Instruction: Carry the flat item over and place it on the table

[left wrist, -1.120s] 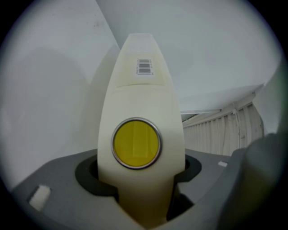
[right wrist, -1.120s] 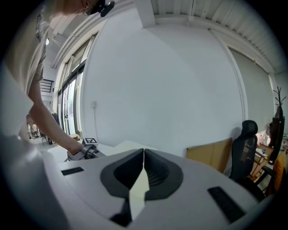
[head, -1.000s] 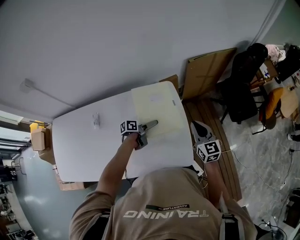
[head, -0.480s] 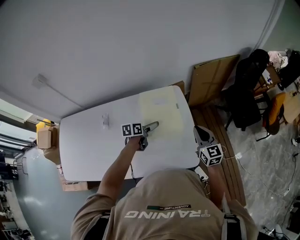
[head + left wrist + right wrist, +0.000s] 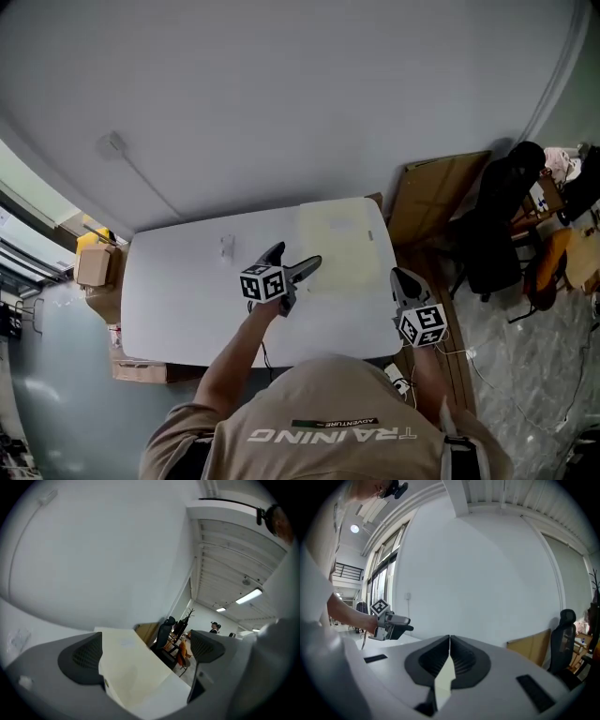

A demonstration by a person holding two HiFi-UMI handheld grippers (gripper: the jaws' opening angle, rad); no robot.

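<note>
Far left, off the worktop's end: brown cardboard boxes [image 5: 94, 267] stacked on the floor.

Worktop [image 5: 178, 309]: smooth white slab with rounded corners, matte, mostly bare. A small pale object [image 5: 226, 247] sits toward its far edge; too small for me to identify.

Left gripper [image 5: 298, 255] [image 5: 146, 649]: held over the middle of the worktop, marker cube [image 5: 262, 283] toward me. Jaws spread wide, nothing between them. The dark pads [image 5: 86, 656] show a fine mesh texture.

Flat item [image 5: 343, 246] [image 5: 131, 667]: a thin, cream-coloured rectangular sheet, lying flat on the far right end of the worktop, just beyond the left gripper's tips. In the left gripper view I see it through the gap between the jaws, with crisp straight edges and a dull surface. A faint rectangular patch shows near its far end.

Right gripper [image 5: 401, 275] [image 5: 449, 639]: at the worktop's right edge, beside the sheet and apart from it. Jaws pressed together at the tips. A narrow cream sliver shows in the slot below them; I cannot tell what it is.

Further right: a brown cardboard sheet [image 5: 441, 192] leaning on the grey wall, then a black office chair [image 5: 497, 230].
</note>
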